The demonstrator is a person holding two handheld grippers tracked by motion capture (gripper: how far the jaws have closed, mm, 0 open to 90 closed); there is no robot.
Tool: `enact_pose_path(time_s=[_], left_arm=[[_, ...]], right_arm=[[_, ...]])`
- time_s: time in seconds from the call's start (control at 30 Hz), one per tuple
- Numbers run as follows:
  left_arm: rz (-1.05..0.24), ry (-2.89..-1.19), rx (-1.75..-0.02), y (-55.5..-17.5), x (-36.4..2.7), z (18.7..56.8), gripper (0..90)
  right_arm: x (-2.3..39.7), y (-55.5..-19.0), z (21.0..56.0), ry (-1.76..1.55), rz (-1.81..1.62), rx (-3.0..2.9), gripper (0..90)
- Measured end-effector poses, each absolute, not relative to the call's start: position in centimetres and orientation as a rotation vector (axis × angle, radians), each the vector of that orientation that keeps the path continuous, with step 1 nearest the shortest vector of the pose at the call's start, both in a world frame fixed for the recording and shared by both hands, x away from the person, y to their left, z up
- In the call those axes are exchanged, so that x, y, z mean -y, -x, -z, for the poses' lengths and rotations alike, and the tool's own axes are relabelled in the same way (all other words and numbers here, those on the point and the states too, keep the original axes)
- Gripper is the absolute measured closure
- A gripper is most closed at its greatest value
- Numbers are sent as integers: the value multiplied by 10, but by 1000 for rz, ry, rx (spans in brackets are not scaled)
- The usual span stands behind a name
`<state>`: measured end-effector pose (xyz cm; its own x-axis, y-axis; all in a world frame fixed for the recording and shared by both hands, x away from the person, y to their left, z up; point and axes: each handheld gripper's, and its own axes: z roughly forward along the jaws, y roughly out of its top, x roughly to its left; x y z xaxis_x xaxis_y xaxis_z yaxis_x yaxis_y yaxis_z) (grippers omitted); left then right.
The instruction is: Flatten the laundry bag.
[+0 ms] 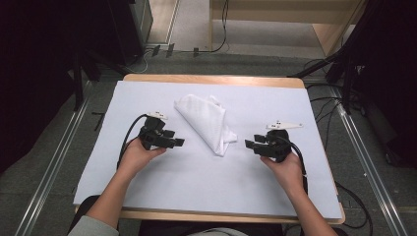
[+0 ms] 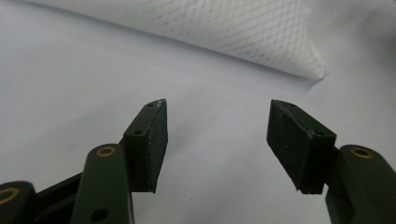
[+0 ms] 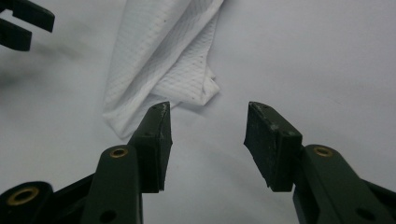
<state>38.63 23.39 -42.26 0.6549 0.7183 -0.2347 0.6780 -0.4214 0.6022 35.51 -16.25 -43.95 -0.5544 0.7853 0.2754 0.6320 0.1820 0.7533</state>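
White mesh cloth, folded into a rough triangle, lying on the white table cover between the two grippers and slightly beyond their tips. Left gripper held in the left hand, jaws wide apart with nothing between the pads; seen along those jaws, bare cover in the gap and the cloth farther out, crossing ahead of both tips and ending in a blunt corner beyond the right-hand jaw, well clear of either pad. Right gripper held in the right hand, jaws likewise wide and empty; seen along those jaws, the narrow end of the cloth just ahead of the left-hand jaw, its lowest fold hidden behind that tip, contact not discernible. Left gripper visible beyond the cloth at upper left. Grippers pointed toward each other, cloth lying loose, gripped by neither.
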Motion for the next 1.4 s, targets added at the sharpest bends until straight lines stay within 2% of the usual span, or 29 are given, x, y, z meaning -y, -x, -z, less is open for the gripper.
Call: enact_pose_path(time_s=[0.73,0.87,1.1,1.4], left_arm=[[-38,-2165,-1093,-388,-245,416,405],[18,-2117,-1085,-387,-246,413,406],[-36,-2157,-1087,-385,-245,412,407],[-43,-2156,-1103,-385,-250,415,400]], right_arm=[[155,-357,435,-1385,-1300,-2320,505],[150,-357,429,-1349,-1260,-2306,504],[133,-369,422,-1361,-1286,-2335,513],[117,-388,423,-1379,-1291,-2348,513]])
